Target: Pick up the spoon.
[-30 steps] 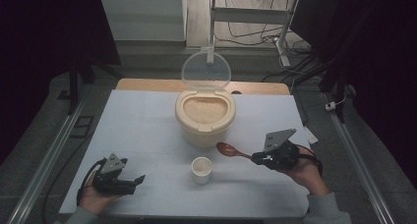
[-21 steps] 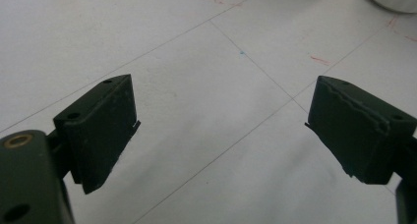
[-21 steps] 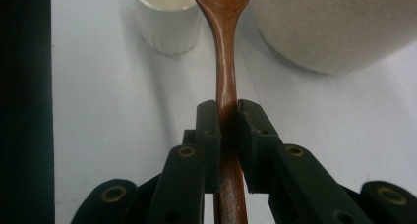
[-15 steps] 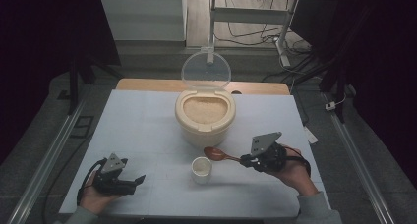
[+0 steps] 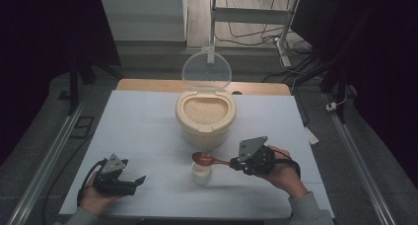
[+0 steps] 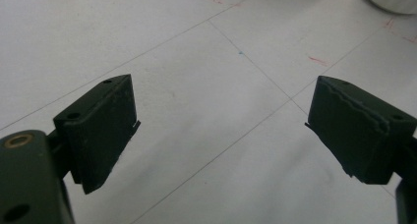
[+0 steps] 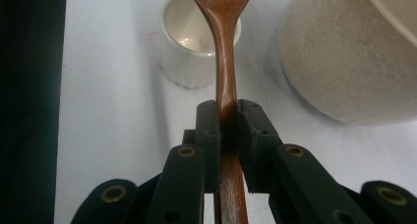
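Spoon [image 7: 225,52] handle is clamped in the right hand-held gripper [image 7: 228,111], its bowl over the small white cup [image 5: 202,171] beside the rice container [image 5: 205,117]. Probably the next move is tipping it. Left hand-held gripper [image 6: 221,130] rests wide apart on the bench [image 5: 143,131], holding nothing.

Two tools: the left tool [image 5: 129,181] and the right tool [image 5: 235,163]. One wooden spoon [image 5: 209,160], gripped in the right tool. One white cup [image 5: 202,172], under the spoon's bowl. One beige container [image 5: 205,116] of grain with one clear lid [image 5: 206,70], beyond the right tool. One counter [image 5: 143,131].
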The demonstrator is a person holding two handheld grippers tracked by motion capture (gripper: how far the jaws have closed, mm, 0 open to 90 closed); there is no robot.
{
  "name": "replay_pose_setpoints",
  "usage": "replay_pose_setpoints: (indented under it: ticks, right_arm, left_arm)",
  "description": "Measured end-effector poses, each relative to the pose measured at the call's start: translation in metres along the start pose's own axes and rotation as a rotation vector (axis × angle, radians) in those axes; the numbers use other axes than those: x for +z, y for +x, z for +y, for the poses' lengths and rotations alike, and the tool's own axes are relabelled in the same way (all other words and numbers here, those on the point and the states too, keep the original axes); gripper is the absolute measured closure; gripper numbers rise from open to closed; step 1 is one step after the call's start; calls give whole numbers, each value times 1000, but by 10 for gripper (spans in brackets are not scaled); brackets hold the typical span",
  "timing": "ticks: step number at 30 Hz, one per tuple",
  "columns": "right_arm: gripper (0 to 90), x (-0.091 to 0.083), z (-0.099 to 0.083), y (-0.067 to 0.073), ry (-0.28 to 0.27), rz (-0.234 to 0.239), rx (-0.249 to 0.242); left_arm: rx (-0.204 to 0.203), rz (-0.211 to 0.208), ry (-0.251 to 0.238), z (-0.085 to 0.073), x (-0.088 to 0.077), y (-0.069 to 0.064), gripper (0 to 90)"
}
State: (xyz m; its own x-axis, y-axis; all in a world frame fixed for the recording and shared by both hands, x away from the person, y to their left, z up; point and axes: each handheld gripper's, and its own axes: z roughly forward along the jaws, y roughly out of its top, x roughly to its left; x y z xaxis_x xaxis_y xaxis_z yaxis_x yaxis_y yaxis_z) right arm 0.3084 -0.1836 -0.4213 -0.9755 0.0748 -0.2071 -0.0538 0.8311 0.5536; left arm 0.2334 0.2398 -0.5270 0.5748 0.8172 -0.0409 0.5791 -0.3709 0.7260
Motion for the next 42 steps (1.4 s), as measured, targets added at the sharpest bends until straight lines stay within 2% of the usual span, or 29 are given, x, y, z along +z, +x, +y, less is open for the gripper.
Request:
replay_pose_setpoints:
  ticks: [7,9,13,15,19,22,32,37,42]
  right_arm:
    - [796,3,5,1,-5,3,-8]
    - [796,3,6,1,10,-2,-22]
    - [796,5,8,2,0,1,-25]
    - [796,7,9,3,-19,6,-23]
    - [796,9,14,3,11,7,-38]
    - [796,12,16,5,-4,6,-39]
    - [796,18,23,9,7,4,-59]
    - [796,22,29,12,22,6,-79]
    - [796,26,34,15,23,7,-97]
  left_arm:
    - [-5,-5,-4,1,0,0,113]
    - [-6,-8,-8,2,-1,-1,113]
    - [8,-46,-39,15,-6,-7,114]
    - [30,-75,-60,27,-11,-14,114]
    - [85,-131,-92,52,-19,-30,116]
    - [122,-161,-98,67,-20,-40,115]
    - [224,-250,-96,112,-15,-69,132]
    - [303,-280,-69,131,-8,-88,163]
    - [363,-317,-2,146,5,-101,194]
